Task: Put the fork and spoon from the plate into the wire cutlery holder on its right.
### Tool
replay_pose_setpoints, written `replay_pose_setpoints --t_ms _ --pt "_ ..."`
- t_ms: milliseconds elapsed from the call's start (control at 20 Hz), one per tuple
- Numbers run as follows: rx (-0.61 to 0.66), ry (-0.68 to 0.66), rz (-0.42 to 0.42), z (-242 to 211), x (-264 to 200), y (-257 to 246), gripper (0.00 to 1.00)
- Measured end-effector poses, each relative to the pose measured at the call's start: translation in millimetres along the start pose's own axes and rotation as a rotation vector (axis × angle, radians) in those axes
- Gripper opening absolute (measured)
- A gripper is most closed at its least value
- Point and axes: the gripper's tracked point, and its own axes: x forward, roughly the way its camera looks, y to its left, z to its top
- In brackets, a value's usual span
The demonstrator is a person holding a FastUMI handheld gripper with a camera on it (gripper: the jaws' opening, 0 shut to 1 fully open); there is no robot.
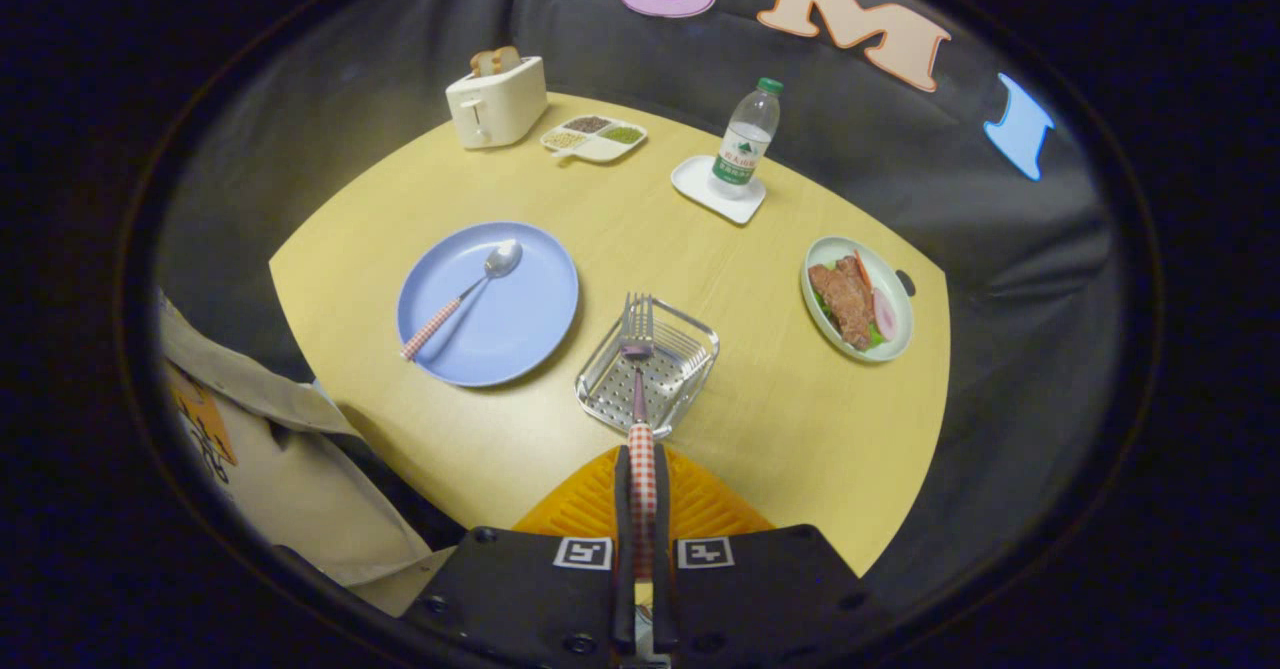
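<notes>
My gripper (641, 469) is shut on the red-checked handle of the fork (638, 349). The fork points straight ahead, its tines over the wire cutlery holder (690, 374), which stands on the yellow table just beyond my fingers. Left of the holder lies the blue plate (520, 319). On it rests the spoon (470, 289), bowl toward the far side, checked handle reaching over the plate's near left rim.
A dish of meat and vegetables (858, 299) sits right of the holder. Farther back stand a water bottle (745, 139) on a white coaster, a divided snack tray (594, 137) and a toaster (497, 101). A person's beige sleeve (270, 449) is at the near left.
</notes>
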Motion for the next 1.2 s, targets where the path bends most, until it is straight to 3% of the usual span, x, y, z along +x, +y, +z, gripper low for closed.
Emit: replay_pose_setpoints --t_ms 400,1200 --pt "-0.057 0.143 0.068 -18.2 11.1 -4.2 0.1" --pt "-0.1 0.348 0.099 0.9 45.6 -7.2 0.11"
